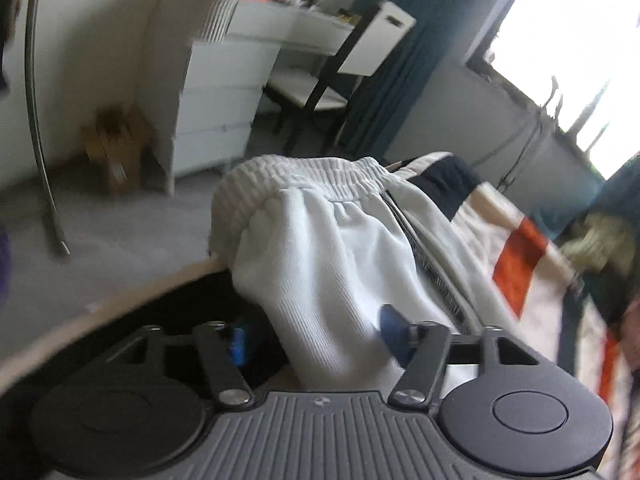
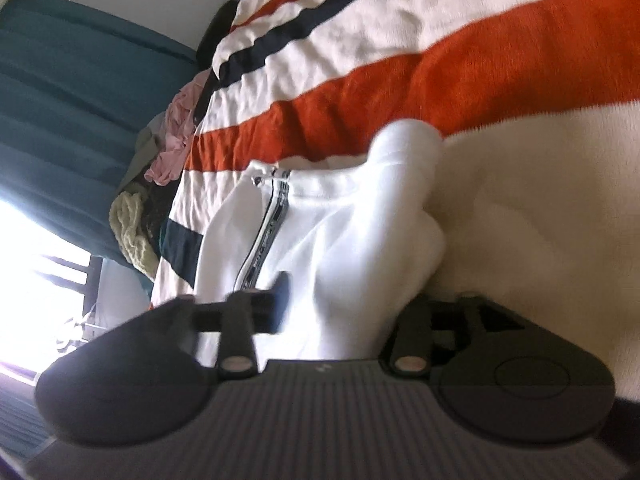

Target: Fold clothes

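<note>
White trousers (image 1: 320,264) pinched by both grippers (image 1: 316,340) (image 2: 344,300)

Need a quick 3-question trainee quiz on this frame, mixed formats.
1. True or false: the white sweatpants lie between the fingers of the left tongs.
2. Multiple choice: beside the black zipper trim, the pants lie on A) a grey carpet, B) a striped blanket, C) a white chair.
3. Fill in: the ribbed end farthest from the left tongs is the elastic ____.

Key: 1 true; 2 B; 3 waistband.
</note>
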